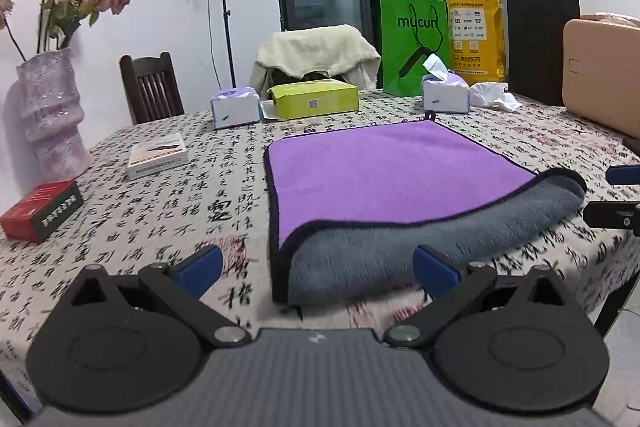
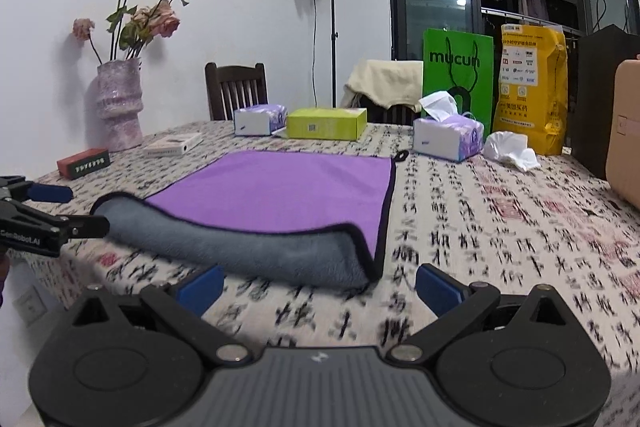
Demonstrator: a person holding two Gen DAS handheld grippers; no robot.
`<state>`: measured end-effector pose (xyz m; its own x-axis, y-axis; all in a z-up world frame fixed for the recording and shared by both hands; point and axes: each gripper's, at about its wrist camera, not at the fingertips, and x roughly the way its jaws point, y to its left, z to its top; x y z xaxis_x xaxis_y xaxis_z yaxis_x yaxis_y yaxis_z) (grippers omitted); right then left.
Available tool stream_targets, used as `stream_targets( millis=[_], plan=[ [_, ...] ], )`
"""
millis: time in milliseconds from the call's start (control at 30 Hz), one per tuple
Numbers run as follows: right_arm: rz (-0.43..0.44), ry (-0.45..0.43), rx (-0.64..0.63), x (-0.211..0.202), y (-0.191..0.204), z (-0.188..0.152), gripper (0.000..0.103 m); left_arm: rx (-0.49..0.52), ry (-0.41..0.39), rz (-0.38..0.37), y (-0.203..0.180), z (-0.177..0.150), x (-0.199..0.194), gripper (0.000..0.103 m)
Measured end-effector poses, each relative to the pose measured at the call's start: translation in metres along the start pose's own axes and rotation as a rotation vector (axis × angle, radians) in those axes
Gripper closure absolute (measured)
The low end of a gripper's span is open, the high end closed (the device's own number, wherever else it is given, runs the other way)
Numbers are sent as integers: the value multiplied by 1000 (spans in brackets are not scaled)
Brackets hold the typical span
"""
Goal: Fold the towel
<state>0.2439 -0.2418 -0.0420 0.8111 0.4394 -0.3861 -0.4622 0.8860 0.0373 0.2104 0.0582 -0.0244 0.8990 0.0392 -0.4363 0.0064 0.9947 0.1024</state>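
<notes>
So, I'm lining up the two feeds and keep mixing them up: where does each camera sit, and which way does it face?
Left wrist: on the left gripper, low at the table's near edge, facing the towel; both open fingers show, the right gripper at the frame's right edge.
Right wrist: on the right gripper, facing the towel's other near corner; open fingers show, the left gripper at the frame's left.
Shared: the towel, green bag, vase.
</notes>
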Motion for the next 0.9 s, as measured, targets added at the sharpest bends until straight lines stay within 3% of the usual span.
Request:
stream_targets(
  millis=[267, 433, 500, 567, 633, 733, 800, 900],
  plan=[
    [28, 19, -13, 28, -2, 8, 10, 14, 11, -45, 1, 3, 17, 0],
    [40, 38, -19, 40, -2, 9, 24, 16, -16, -57, 2, 0, 20, 2],
    [45, 47, -24, 44, -2, 9, 32, 22, -23, -71, 2, -1, 20, 9],
    [40, 50, -29, 46, -2, 9, 38, 14, -9, -91, 3, -1, 22, 24],
    [33, 49, -34, 47, -3, 10, 53, 7, 23, -113, 3, -1, 25, 34],
    [33, 58, -31, 48, -5, 11, 67, -3, 35, -134, 4, -3, 28, 42],
    [38, 64, -22, 49, -8, 12, 74, -12, 40, -142, 7, -3, 29, 46],
    [41, 70, -22, 51, -10, 12, 77, -25, 46, -140, 12, -2, 29, 65]
  ],
)
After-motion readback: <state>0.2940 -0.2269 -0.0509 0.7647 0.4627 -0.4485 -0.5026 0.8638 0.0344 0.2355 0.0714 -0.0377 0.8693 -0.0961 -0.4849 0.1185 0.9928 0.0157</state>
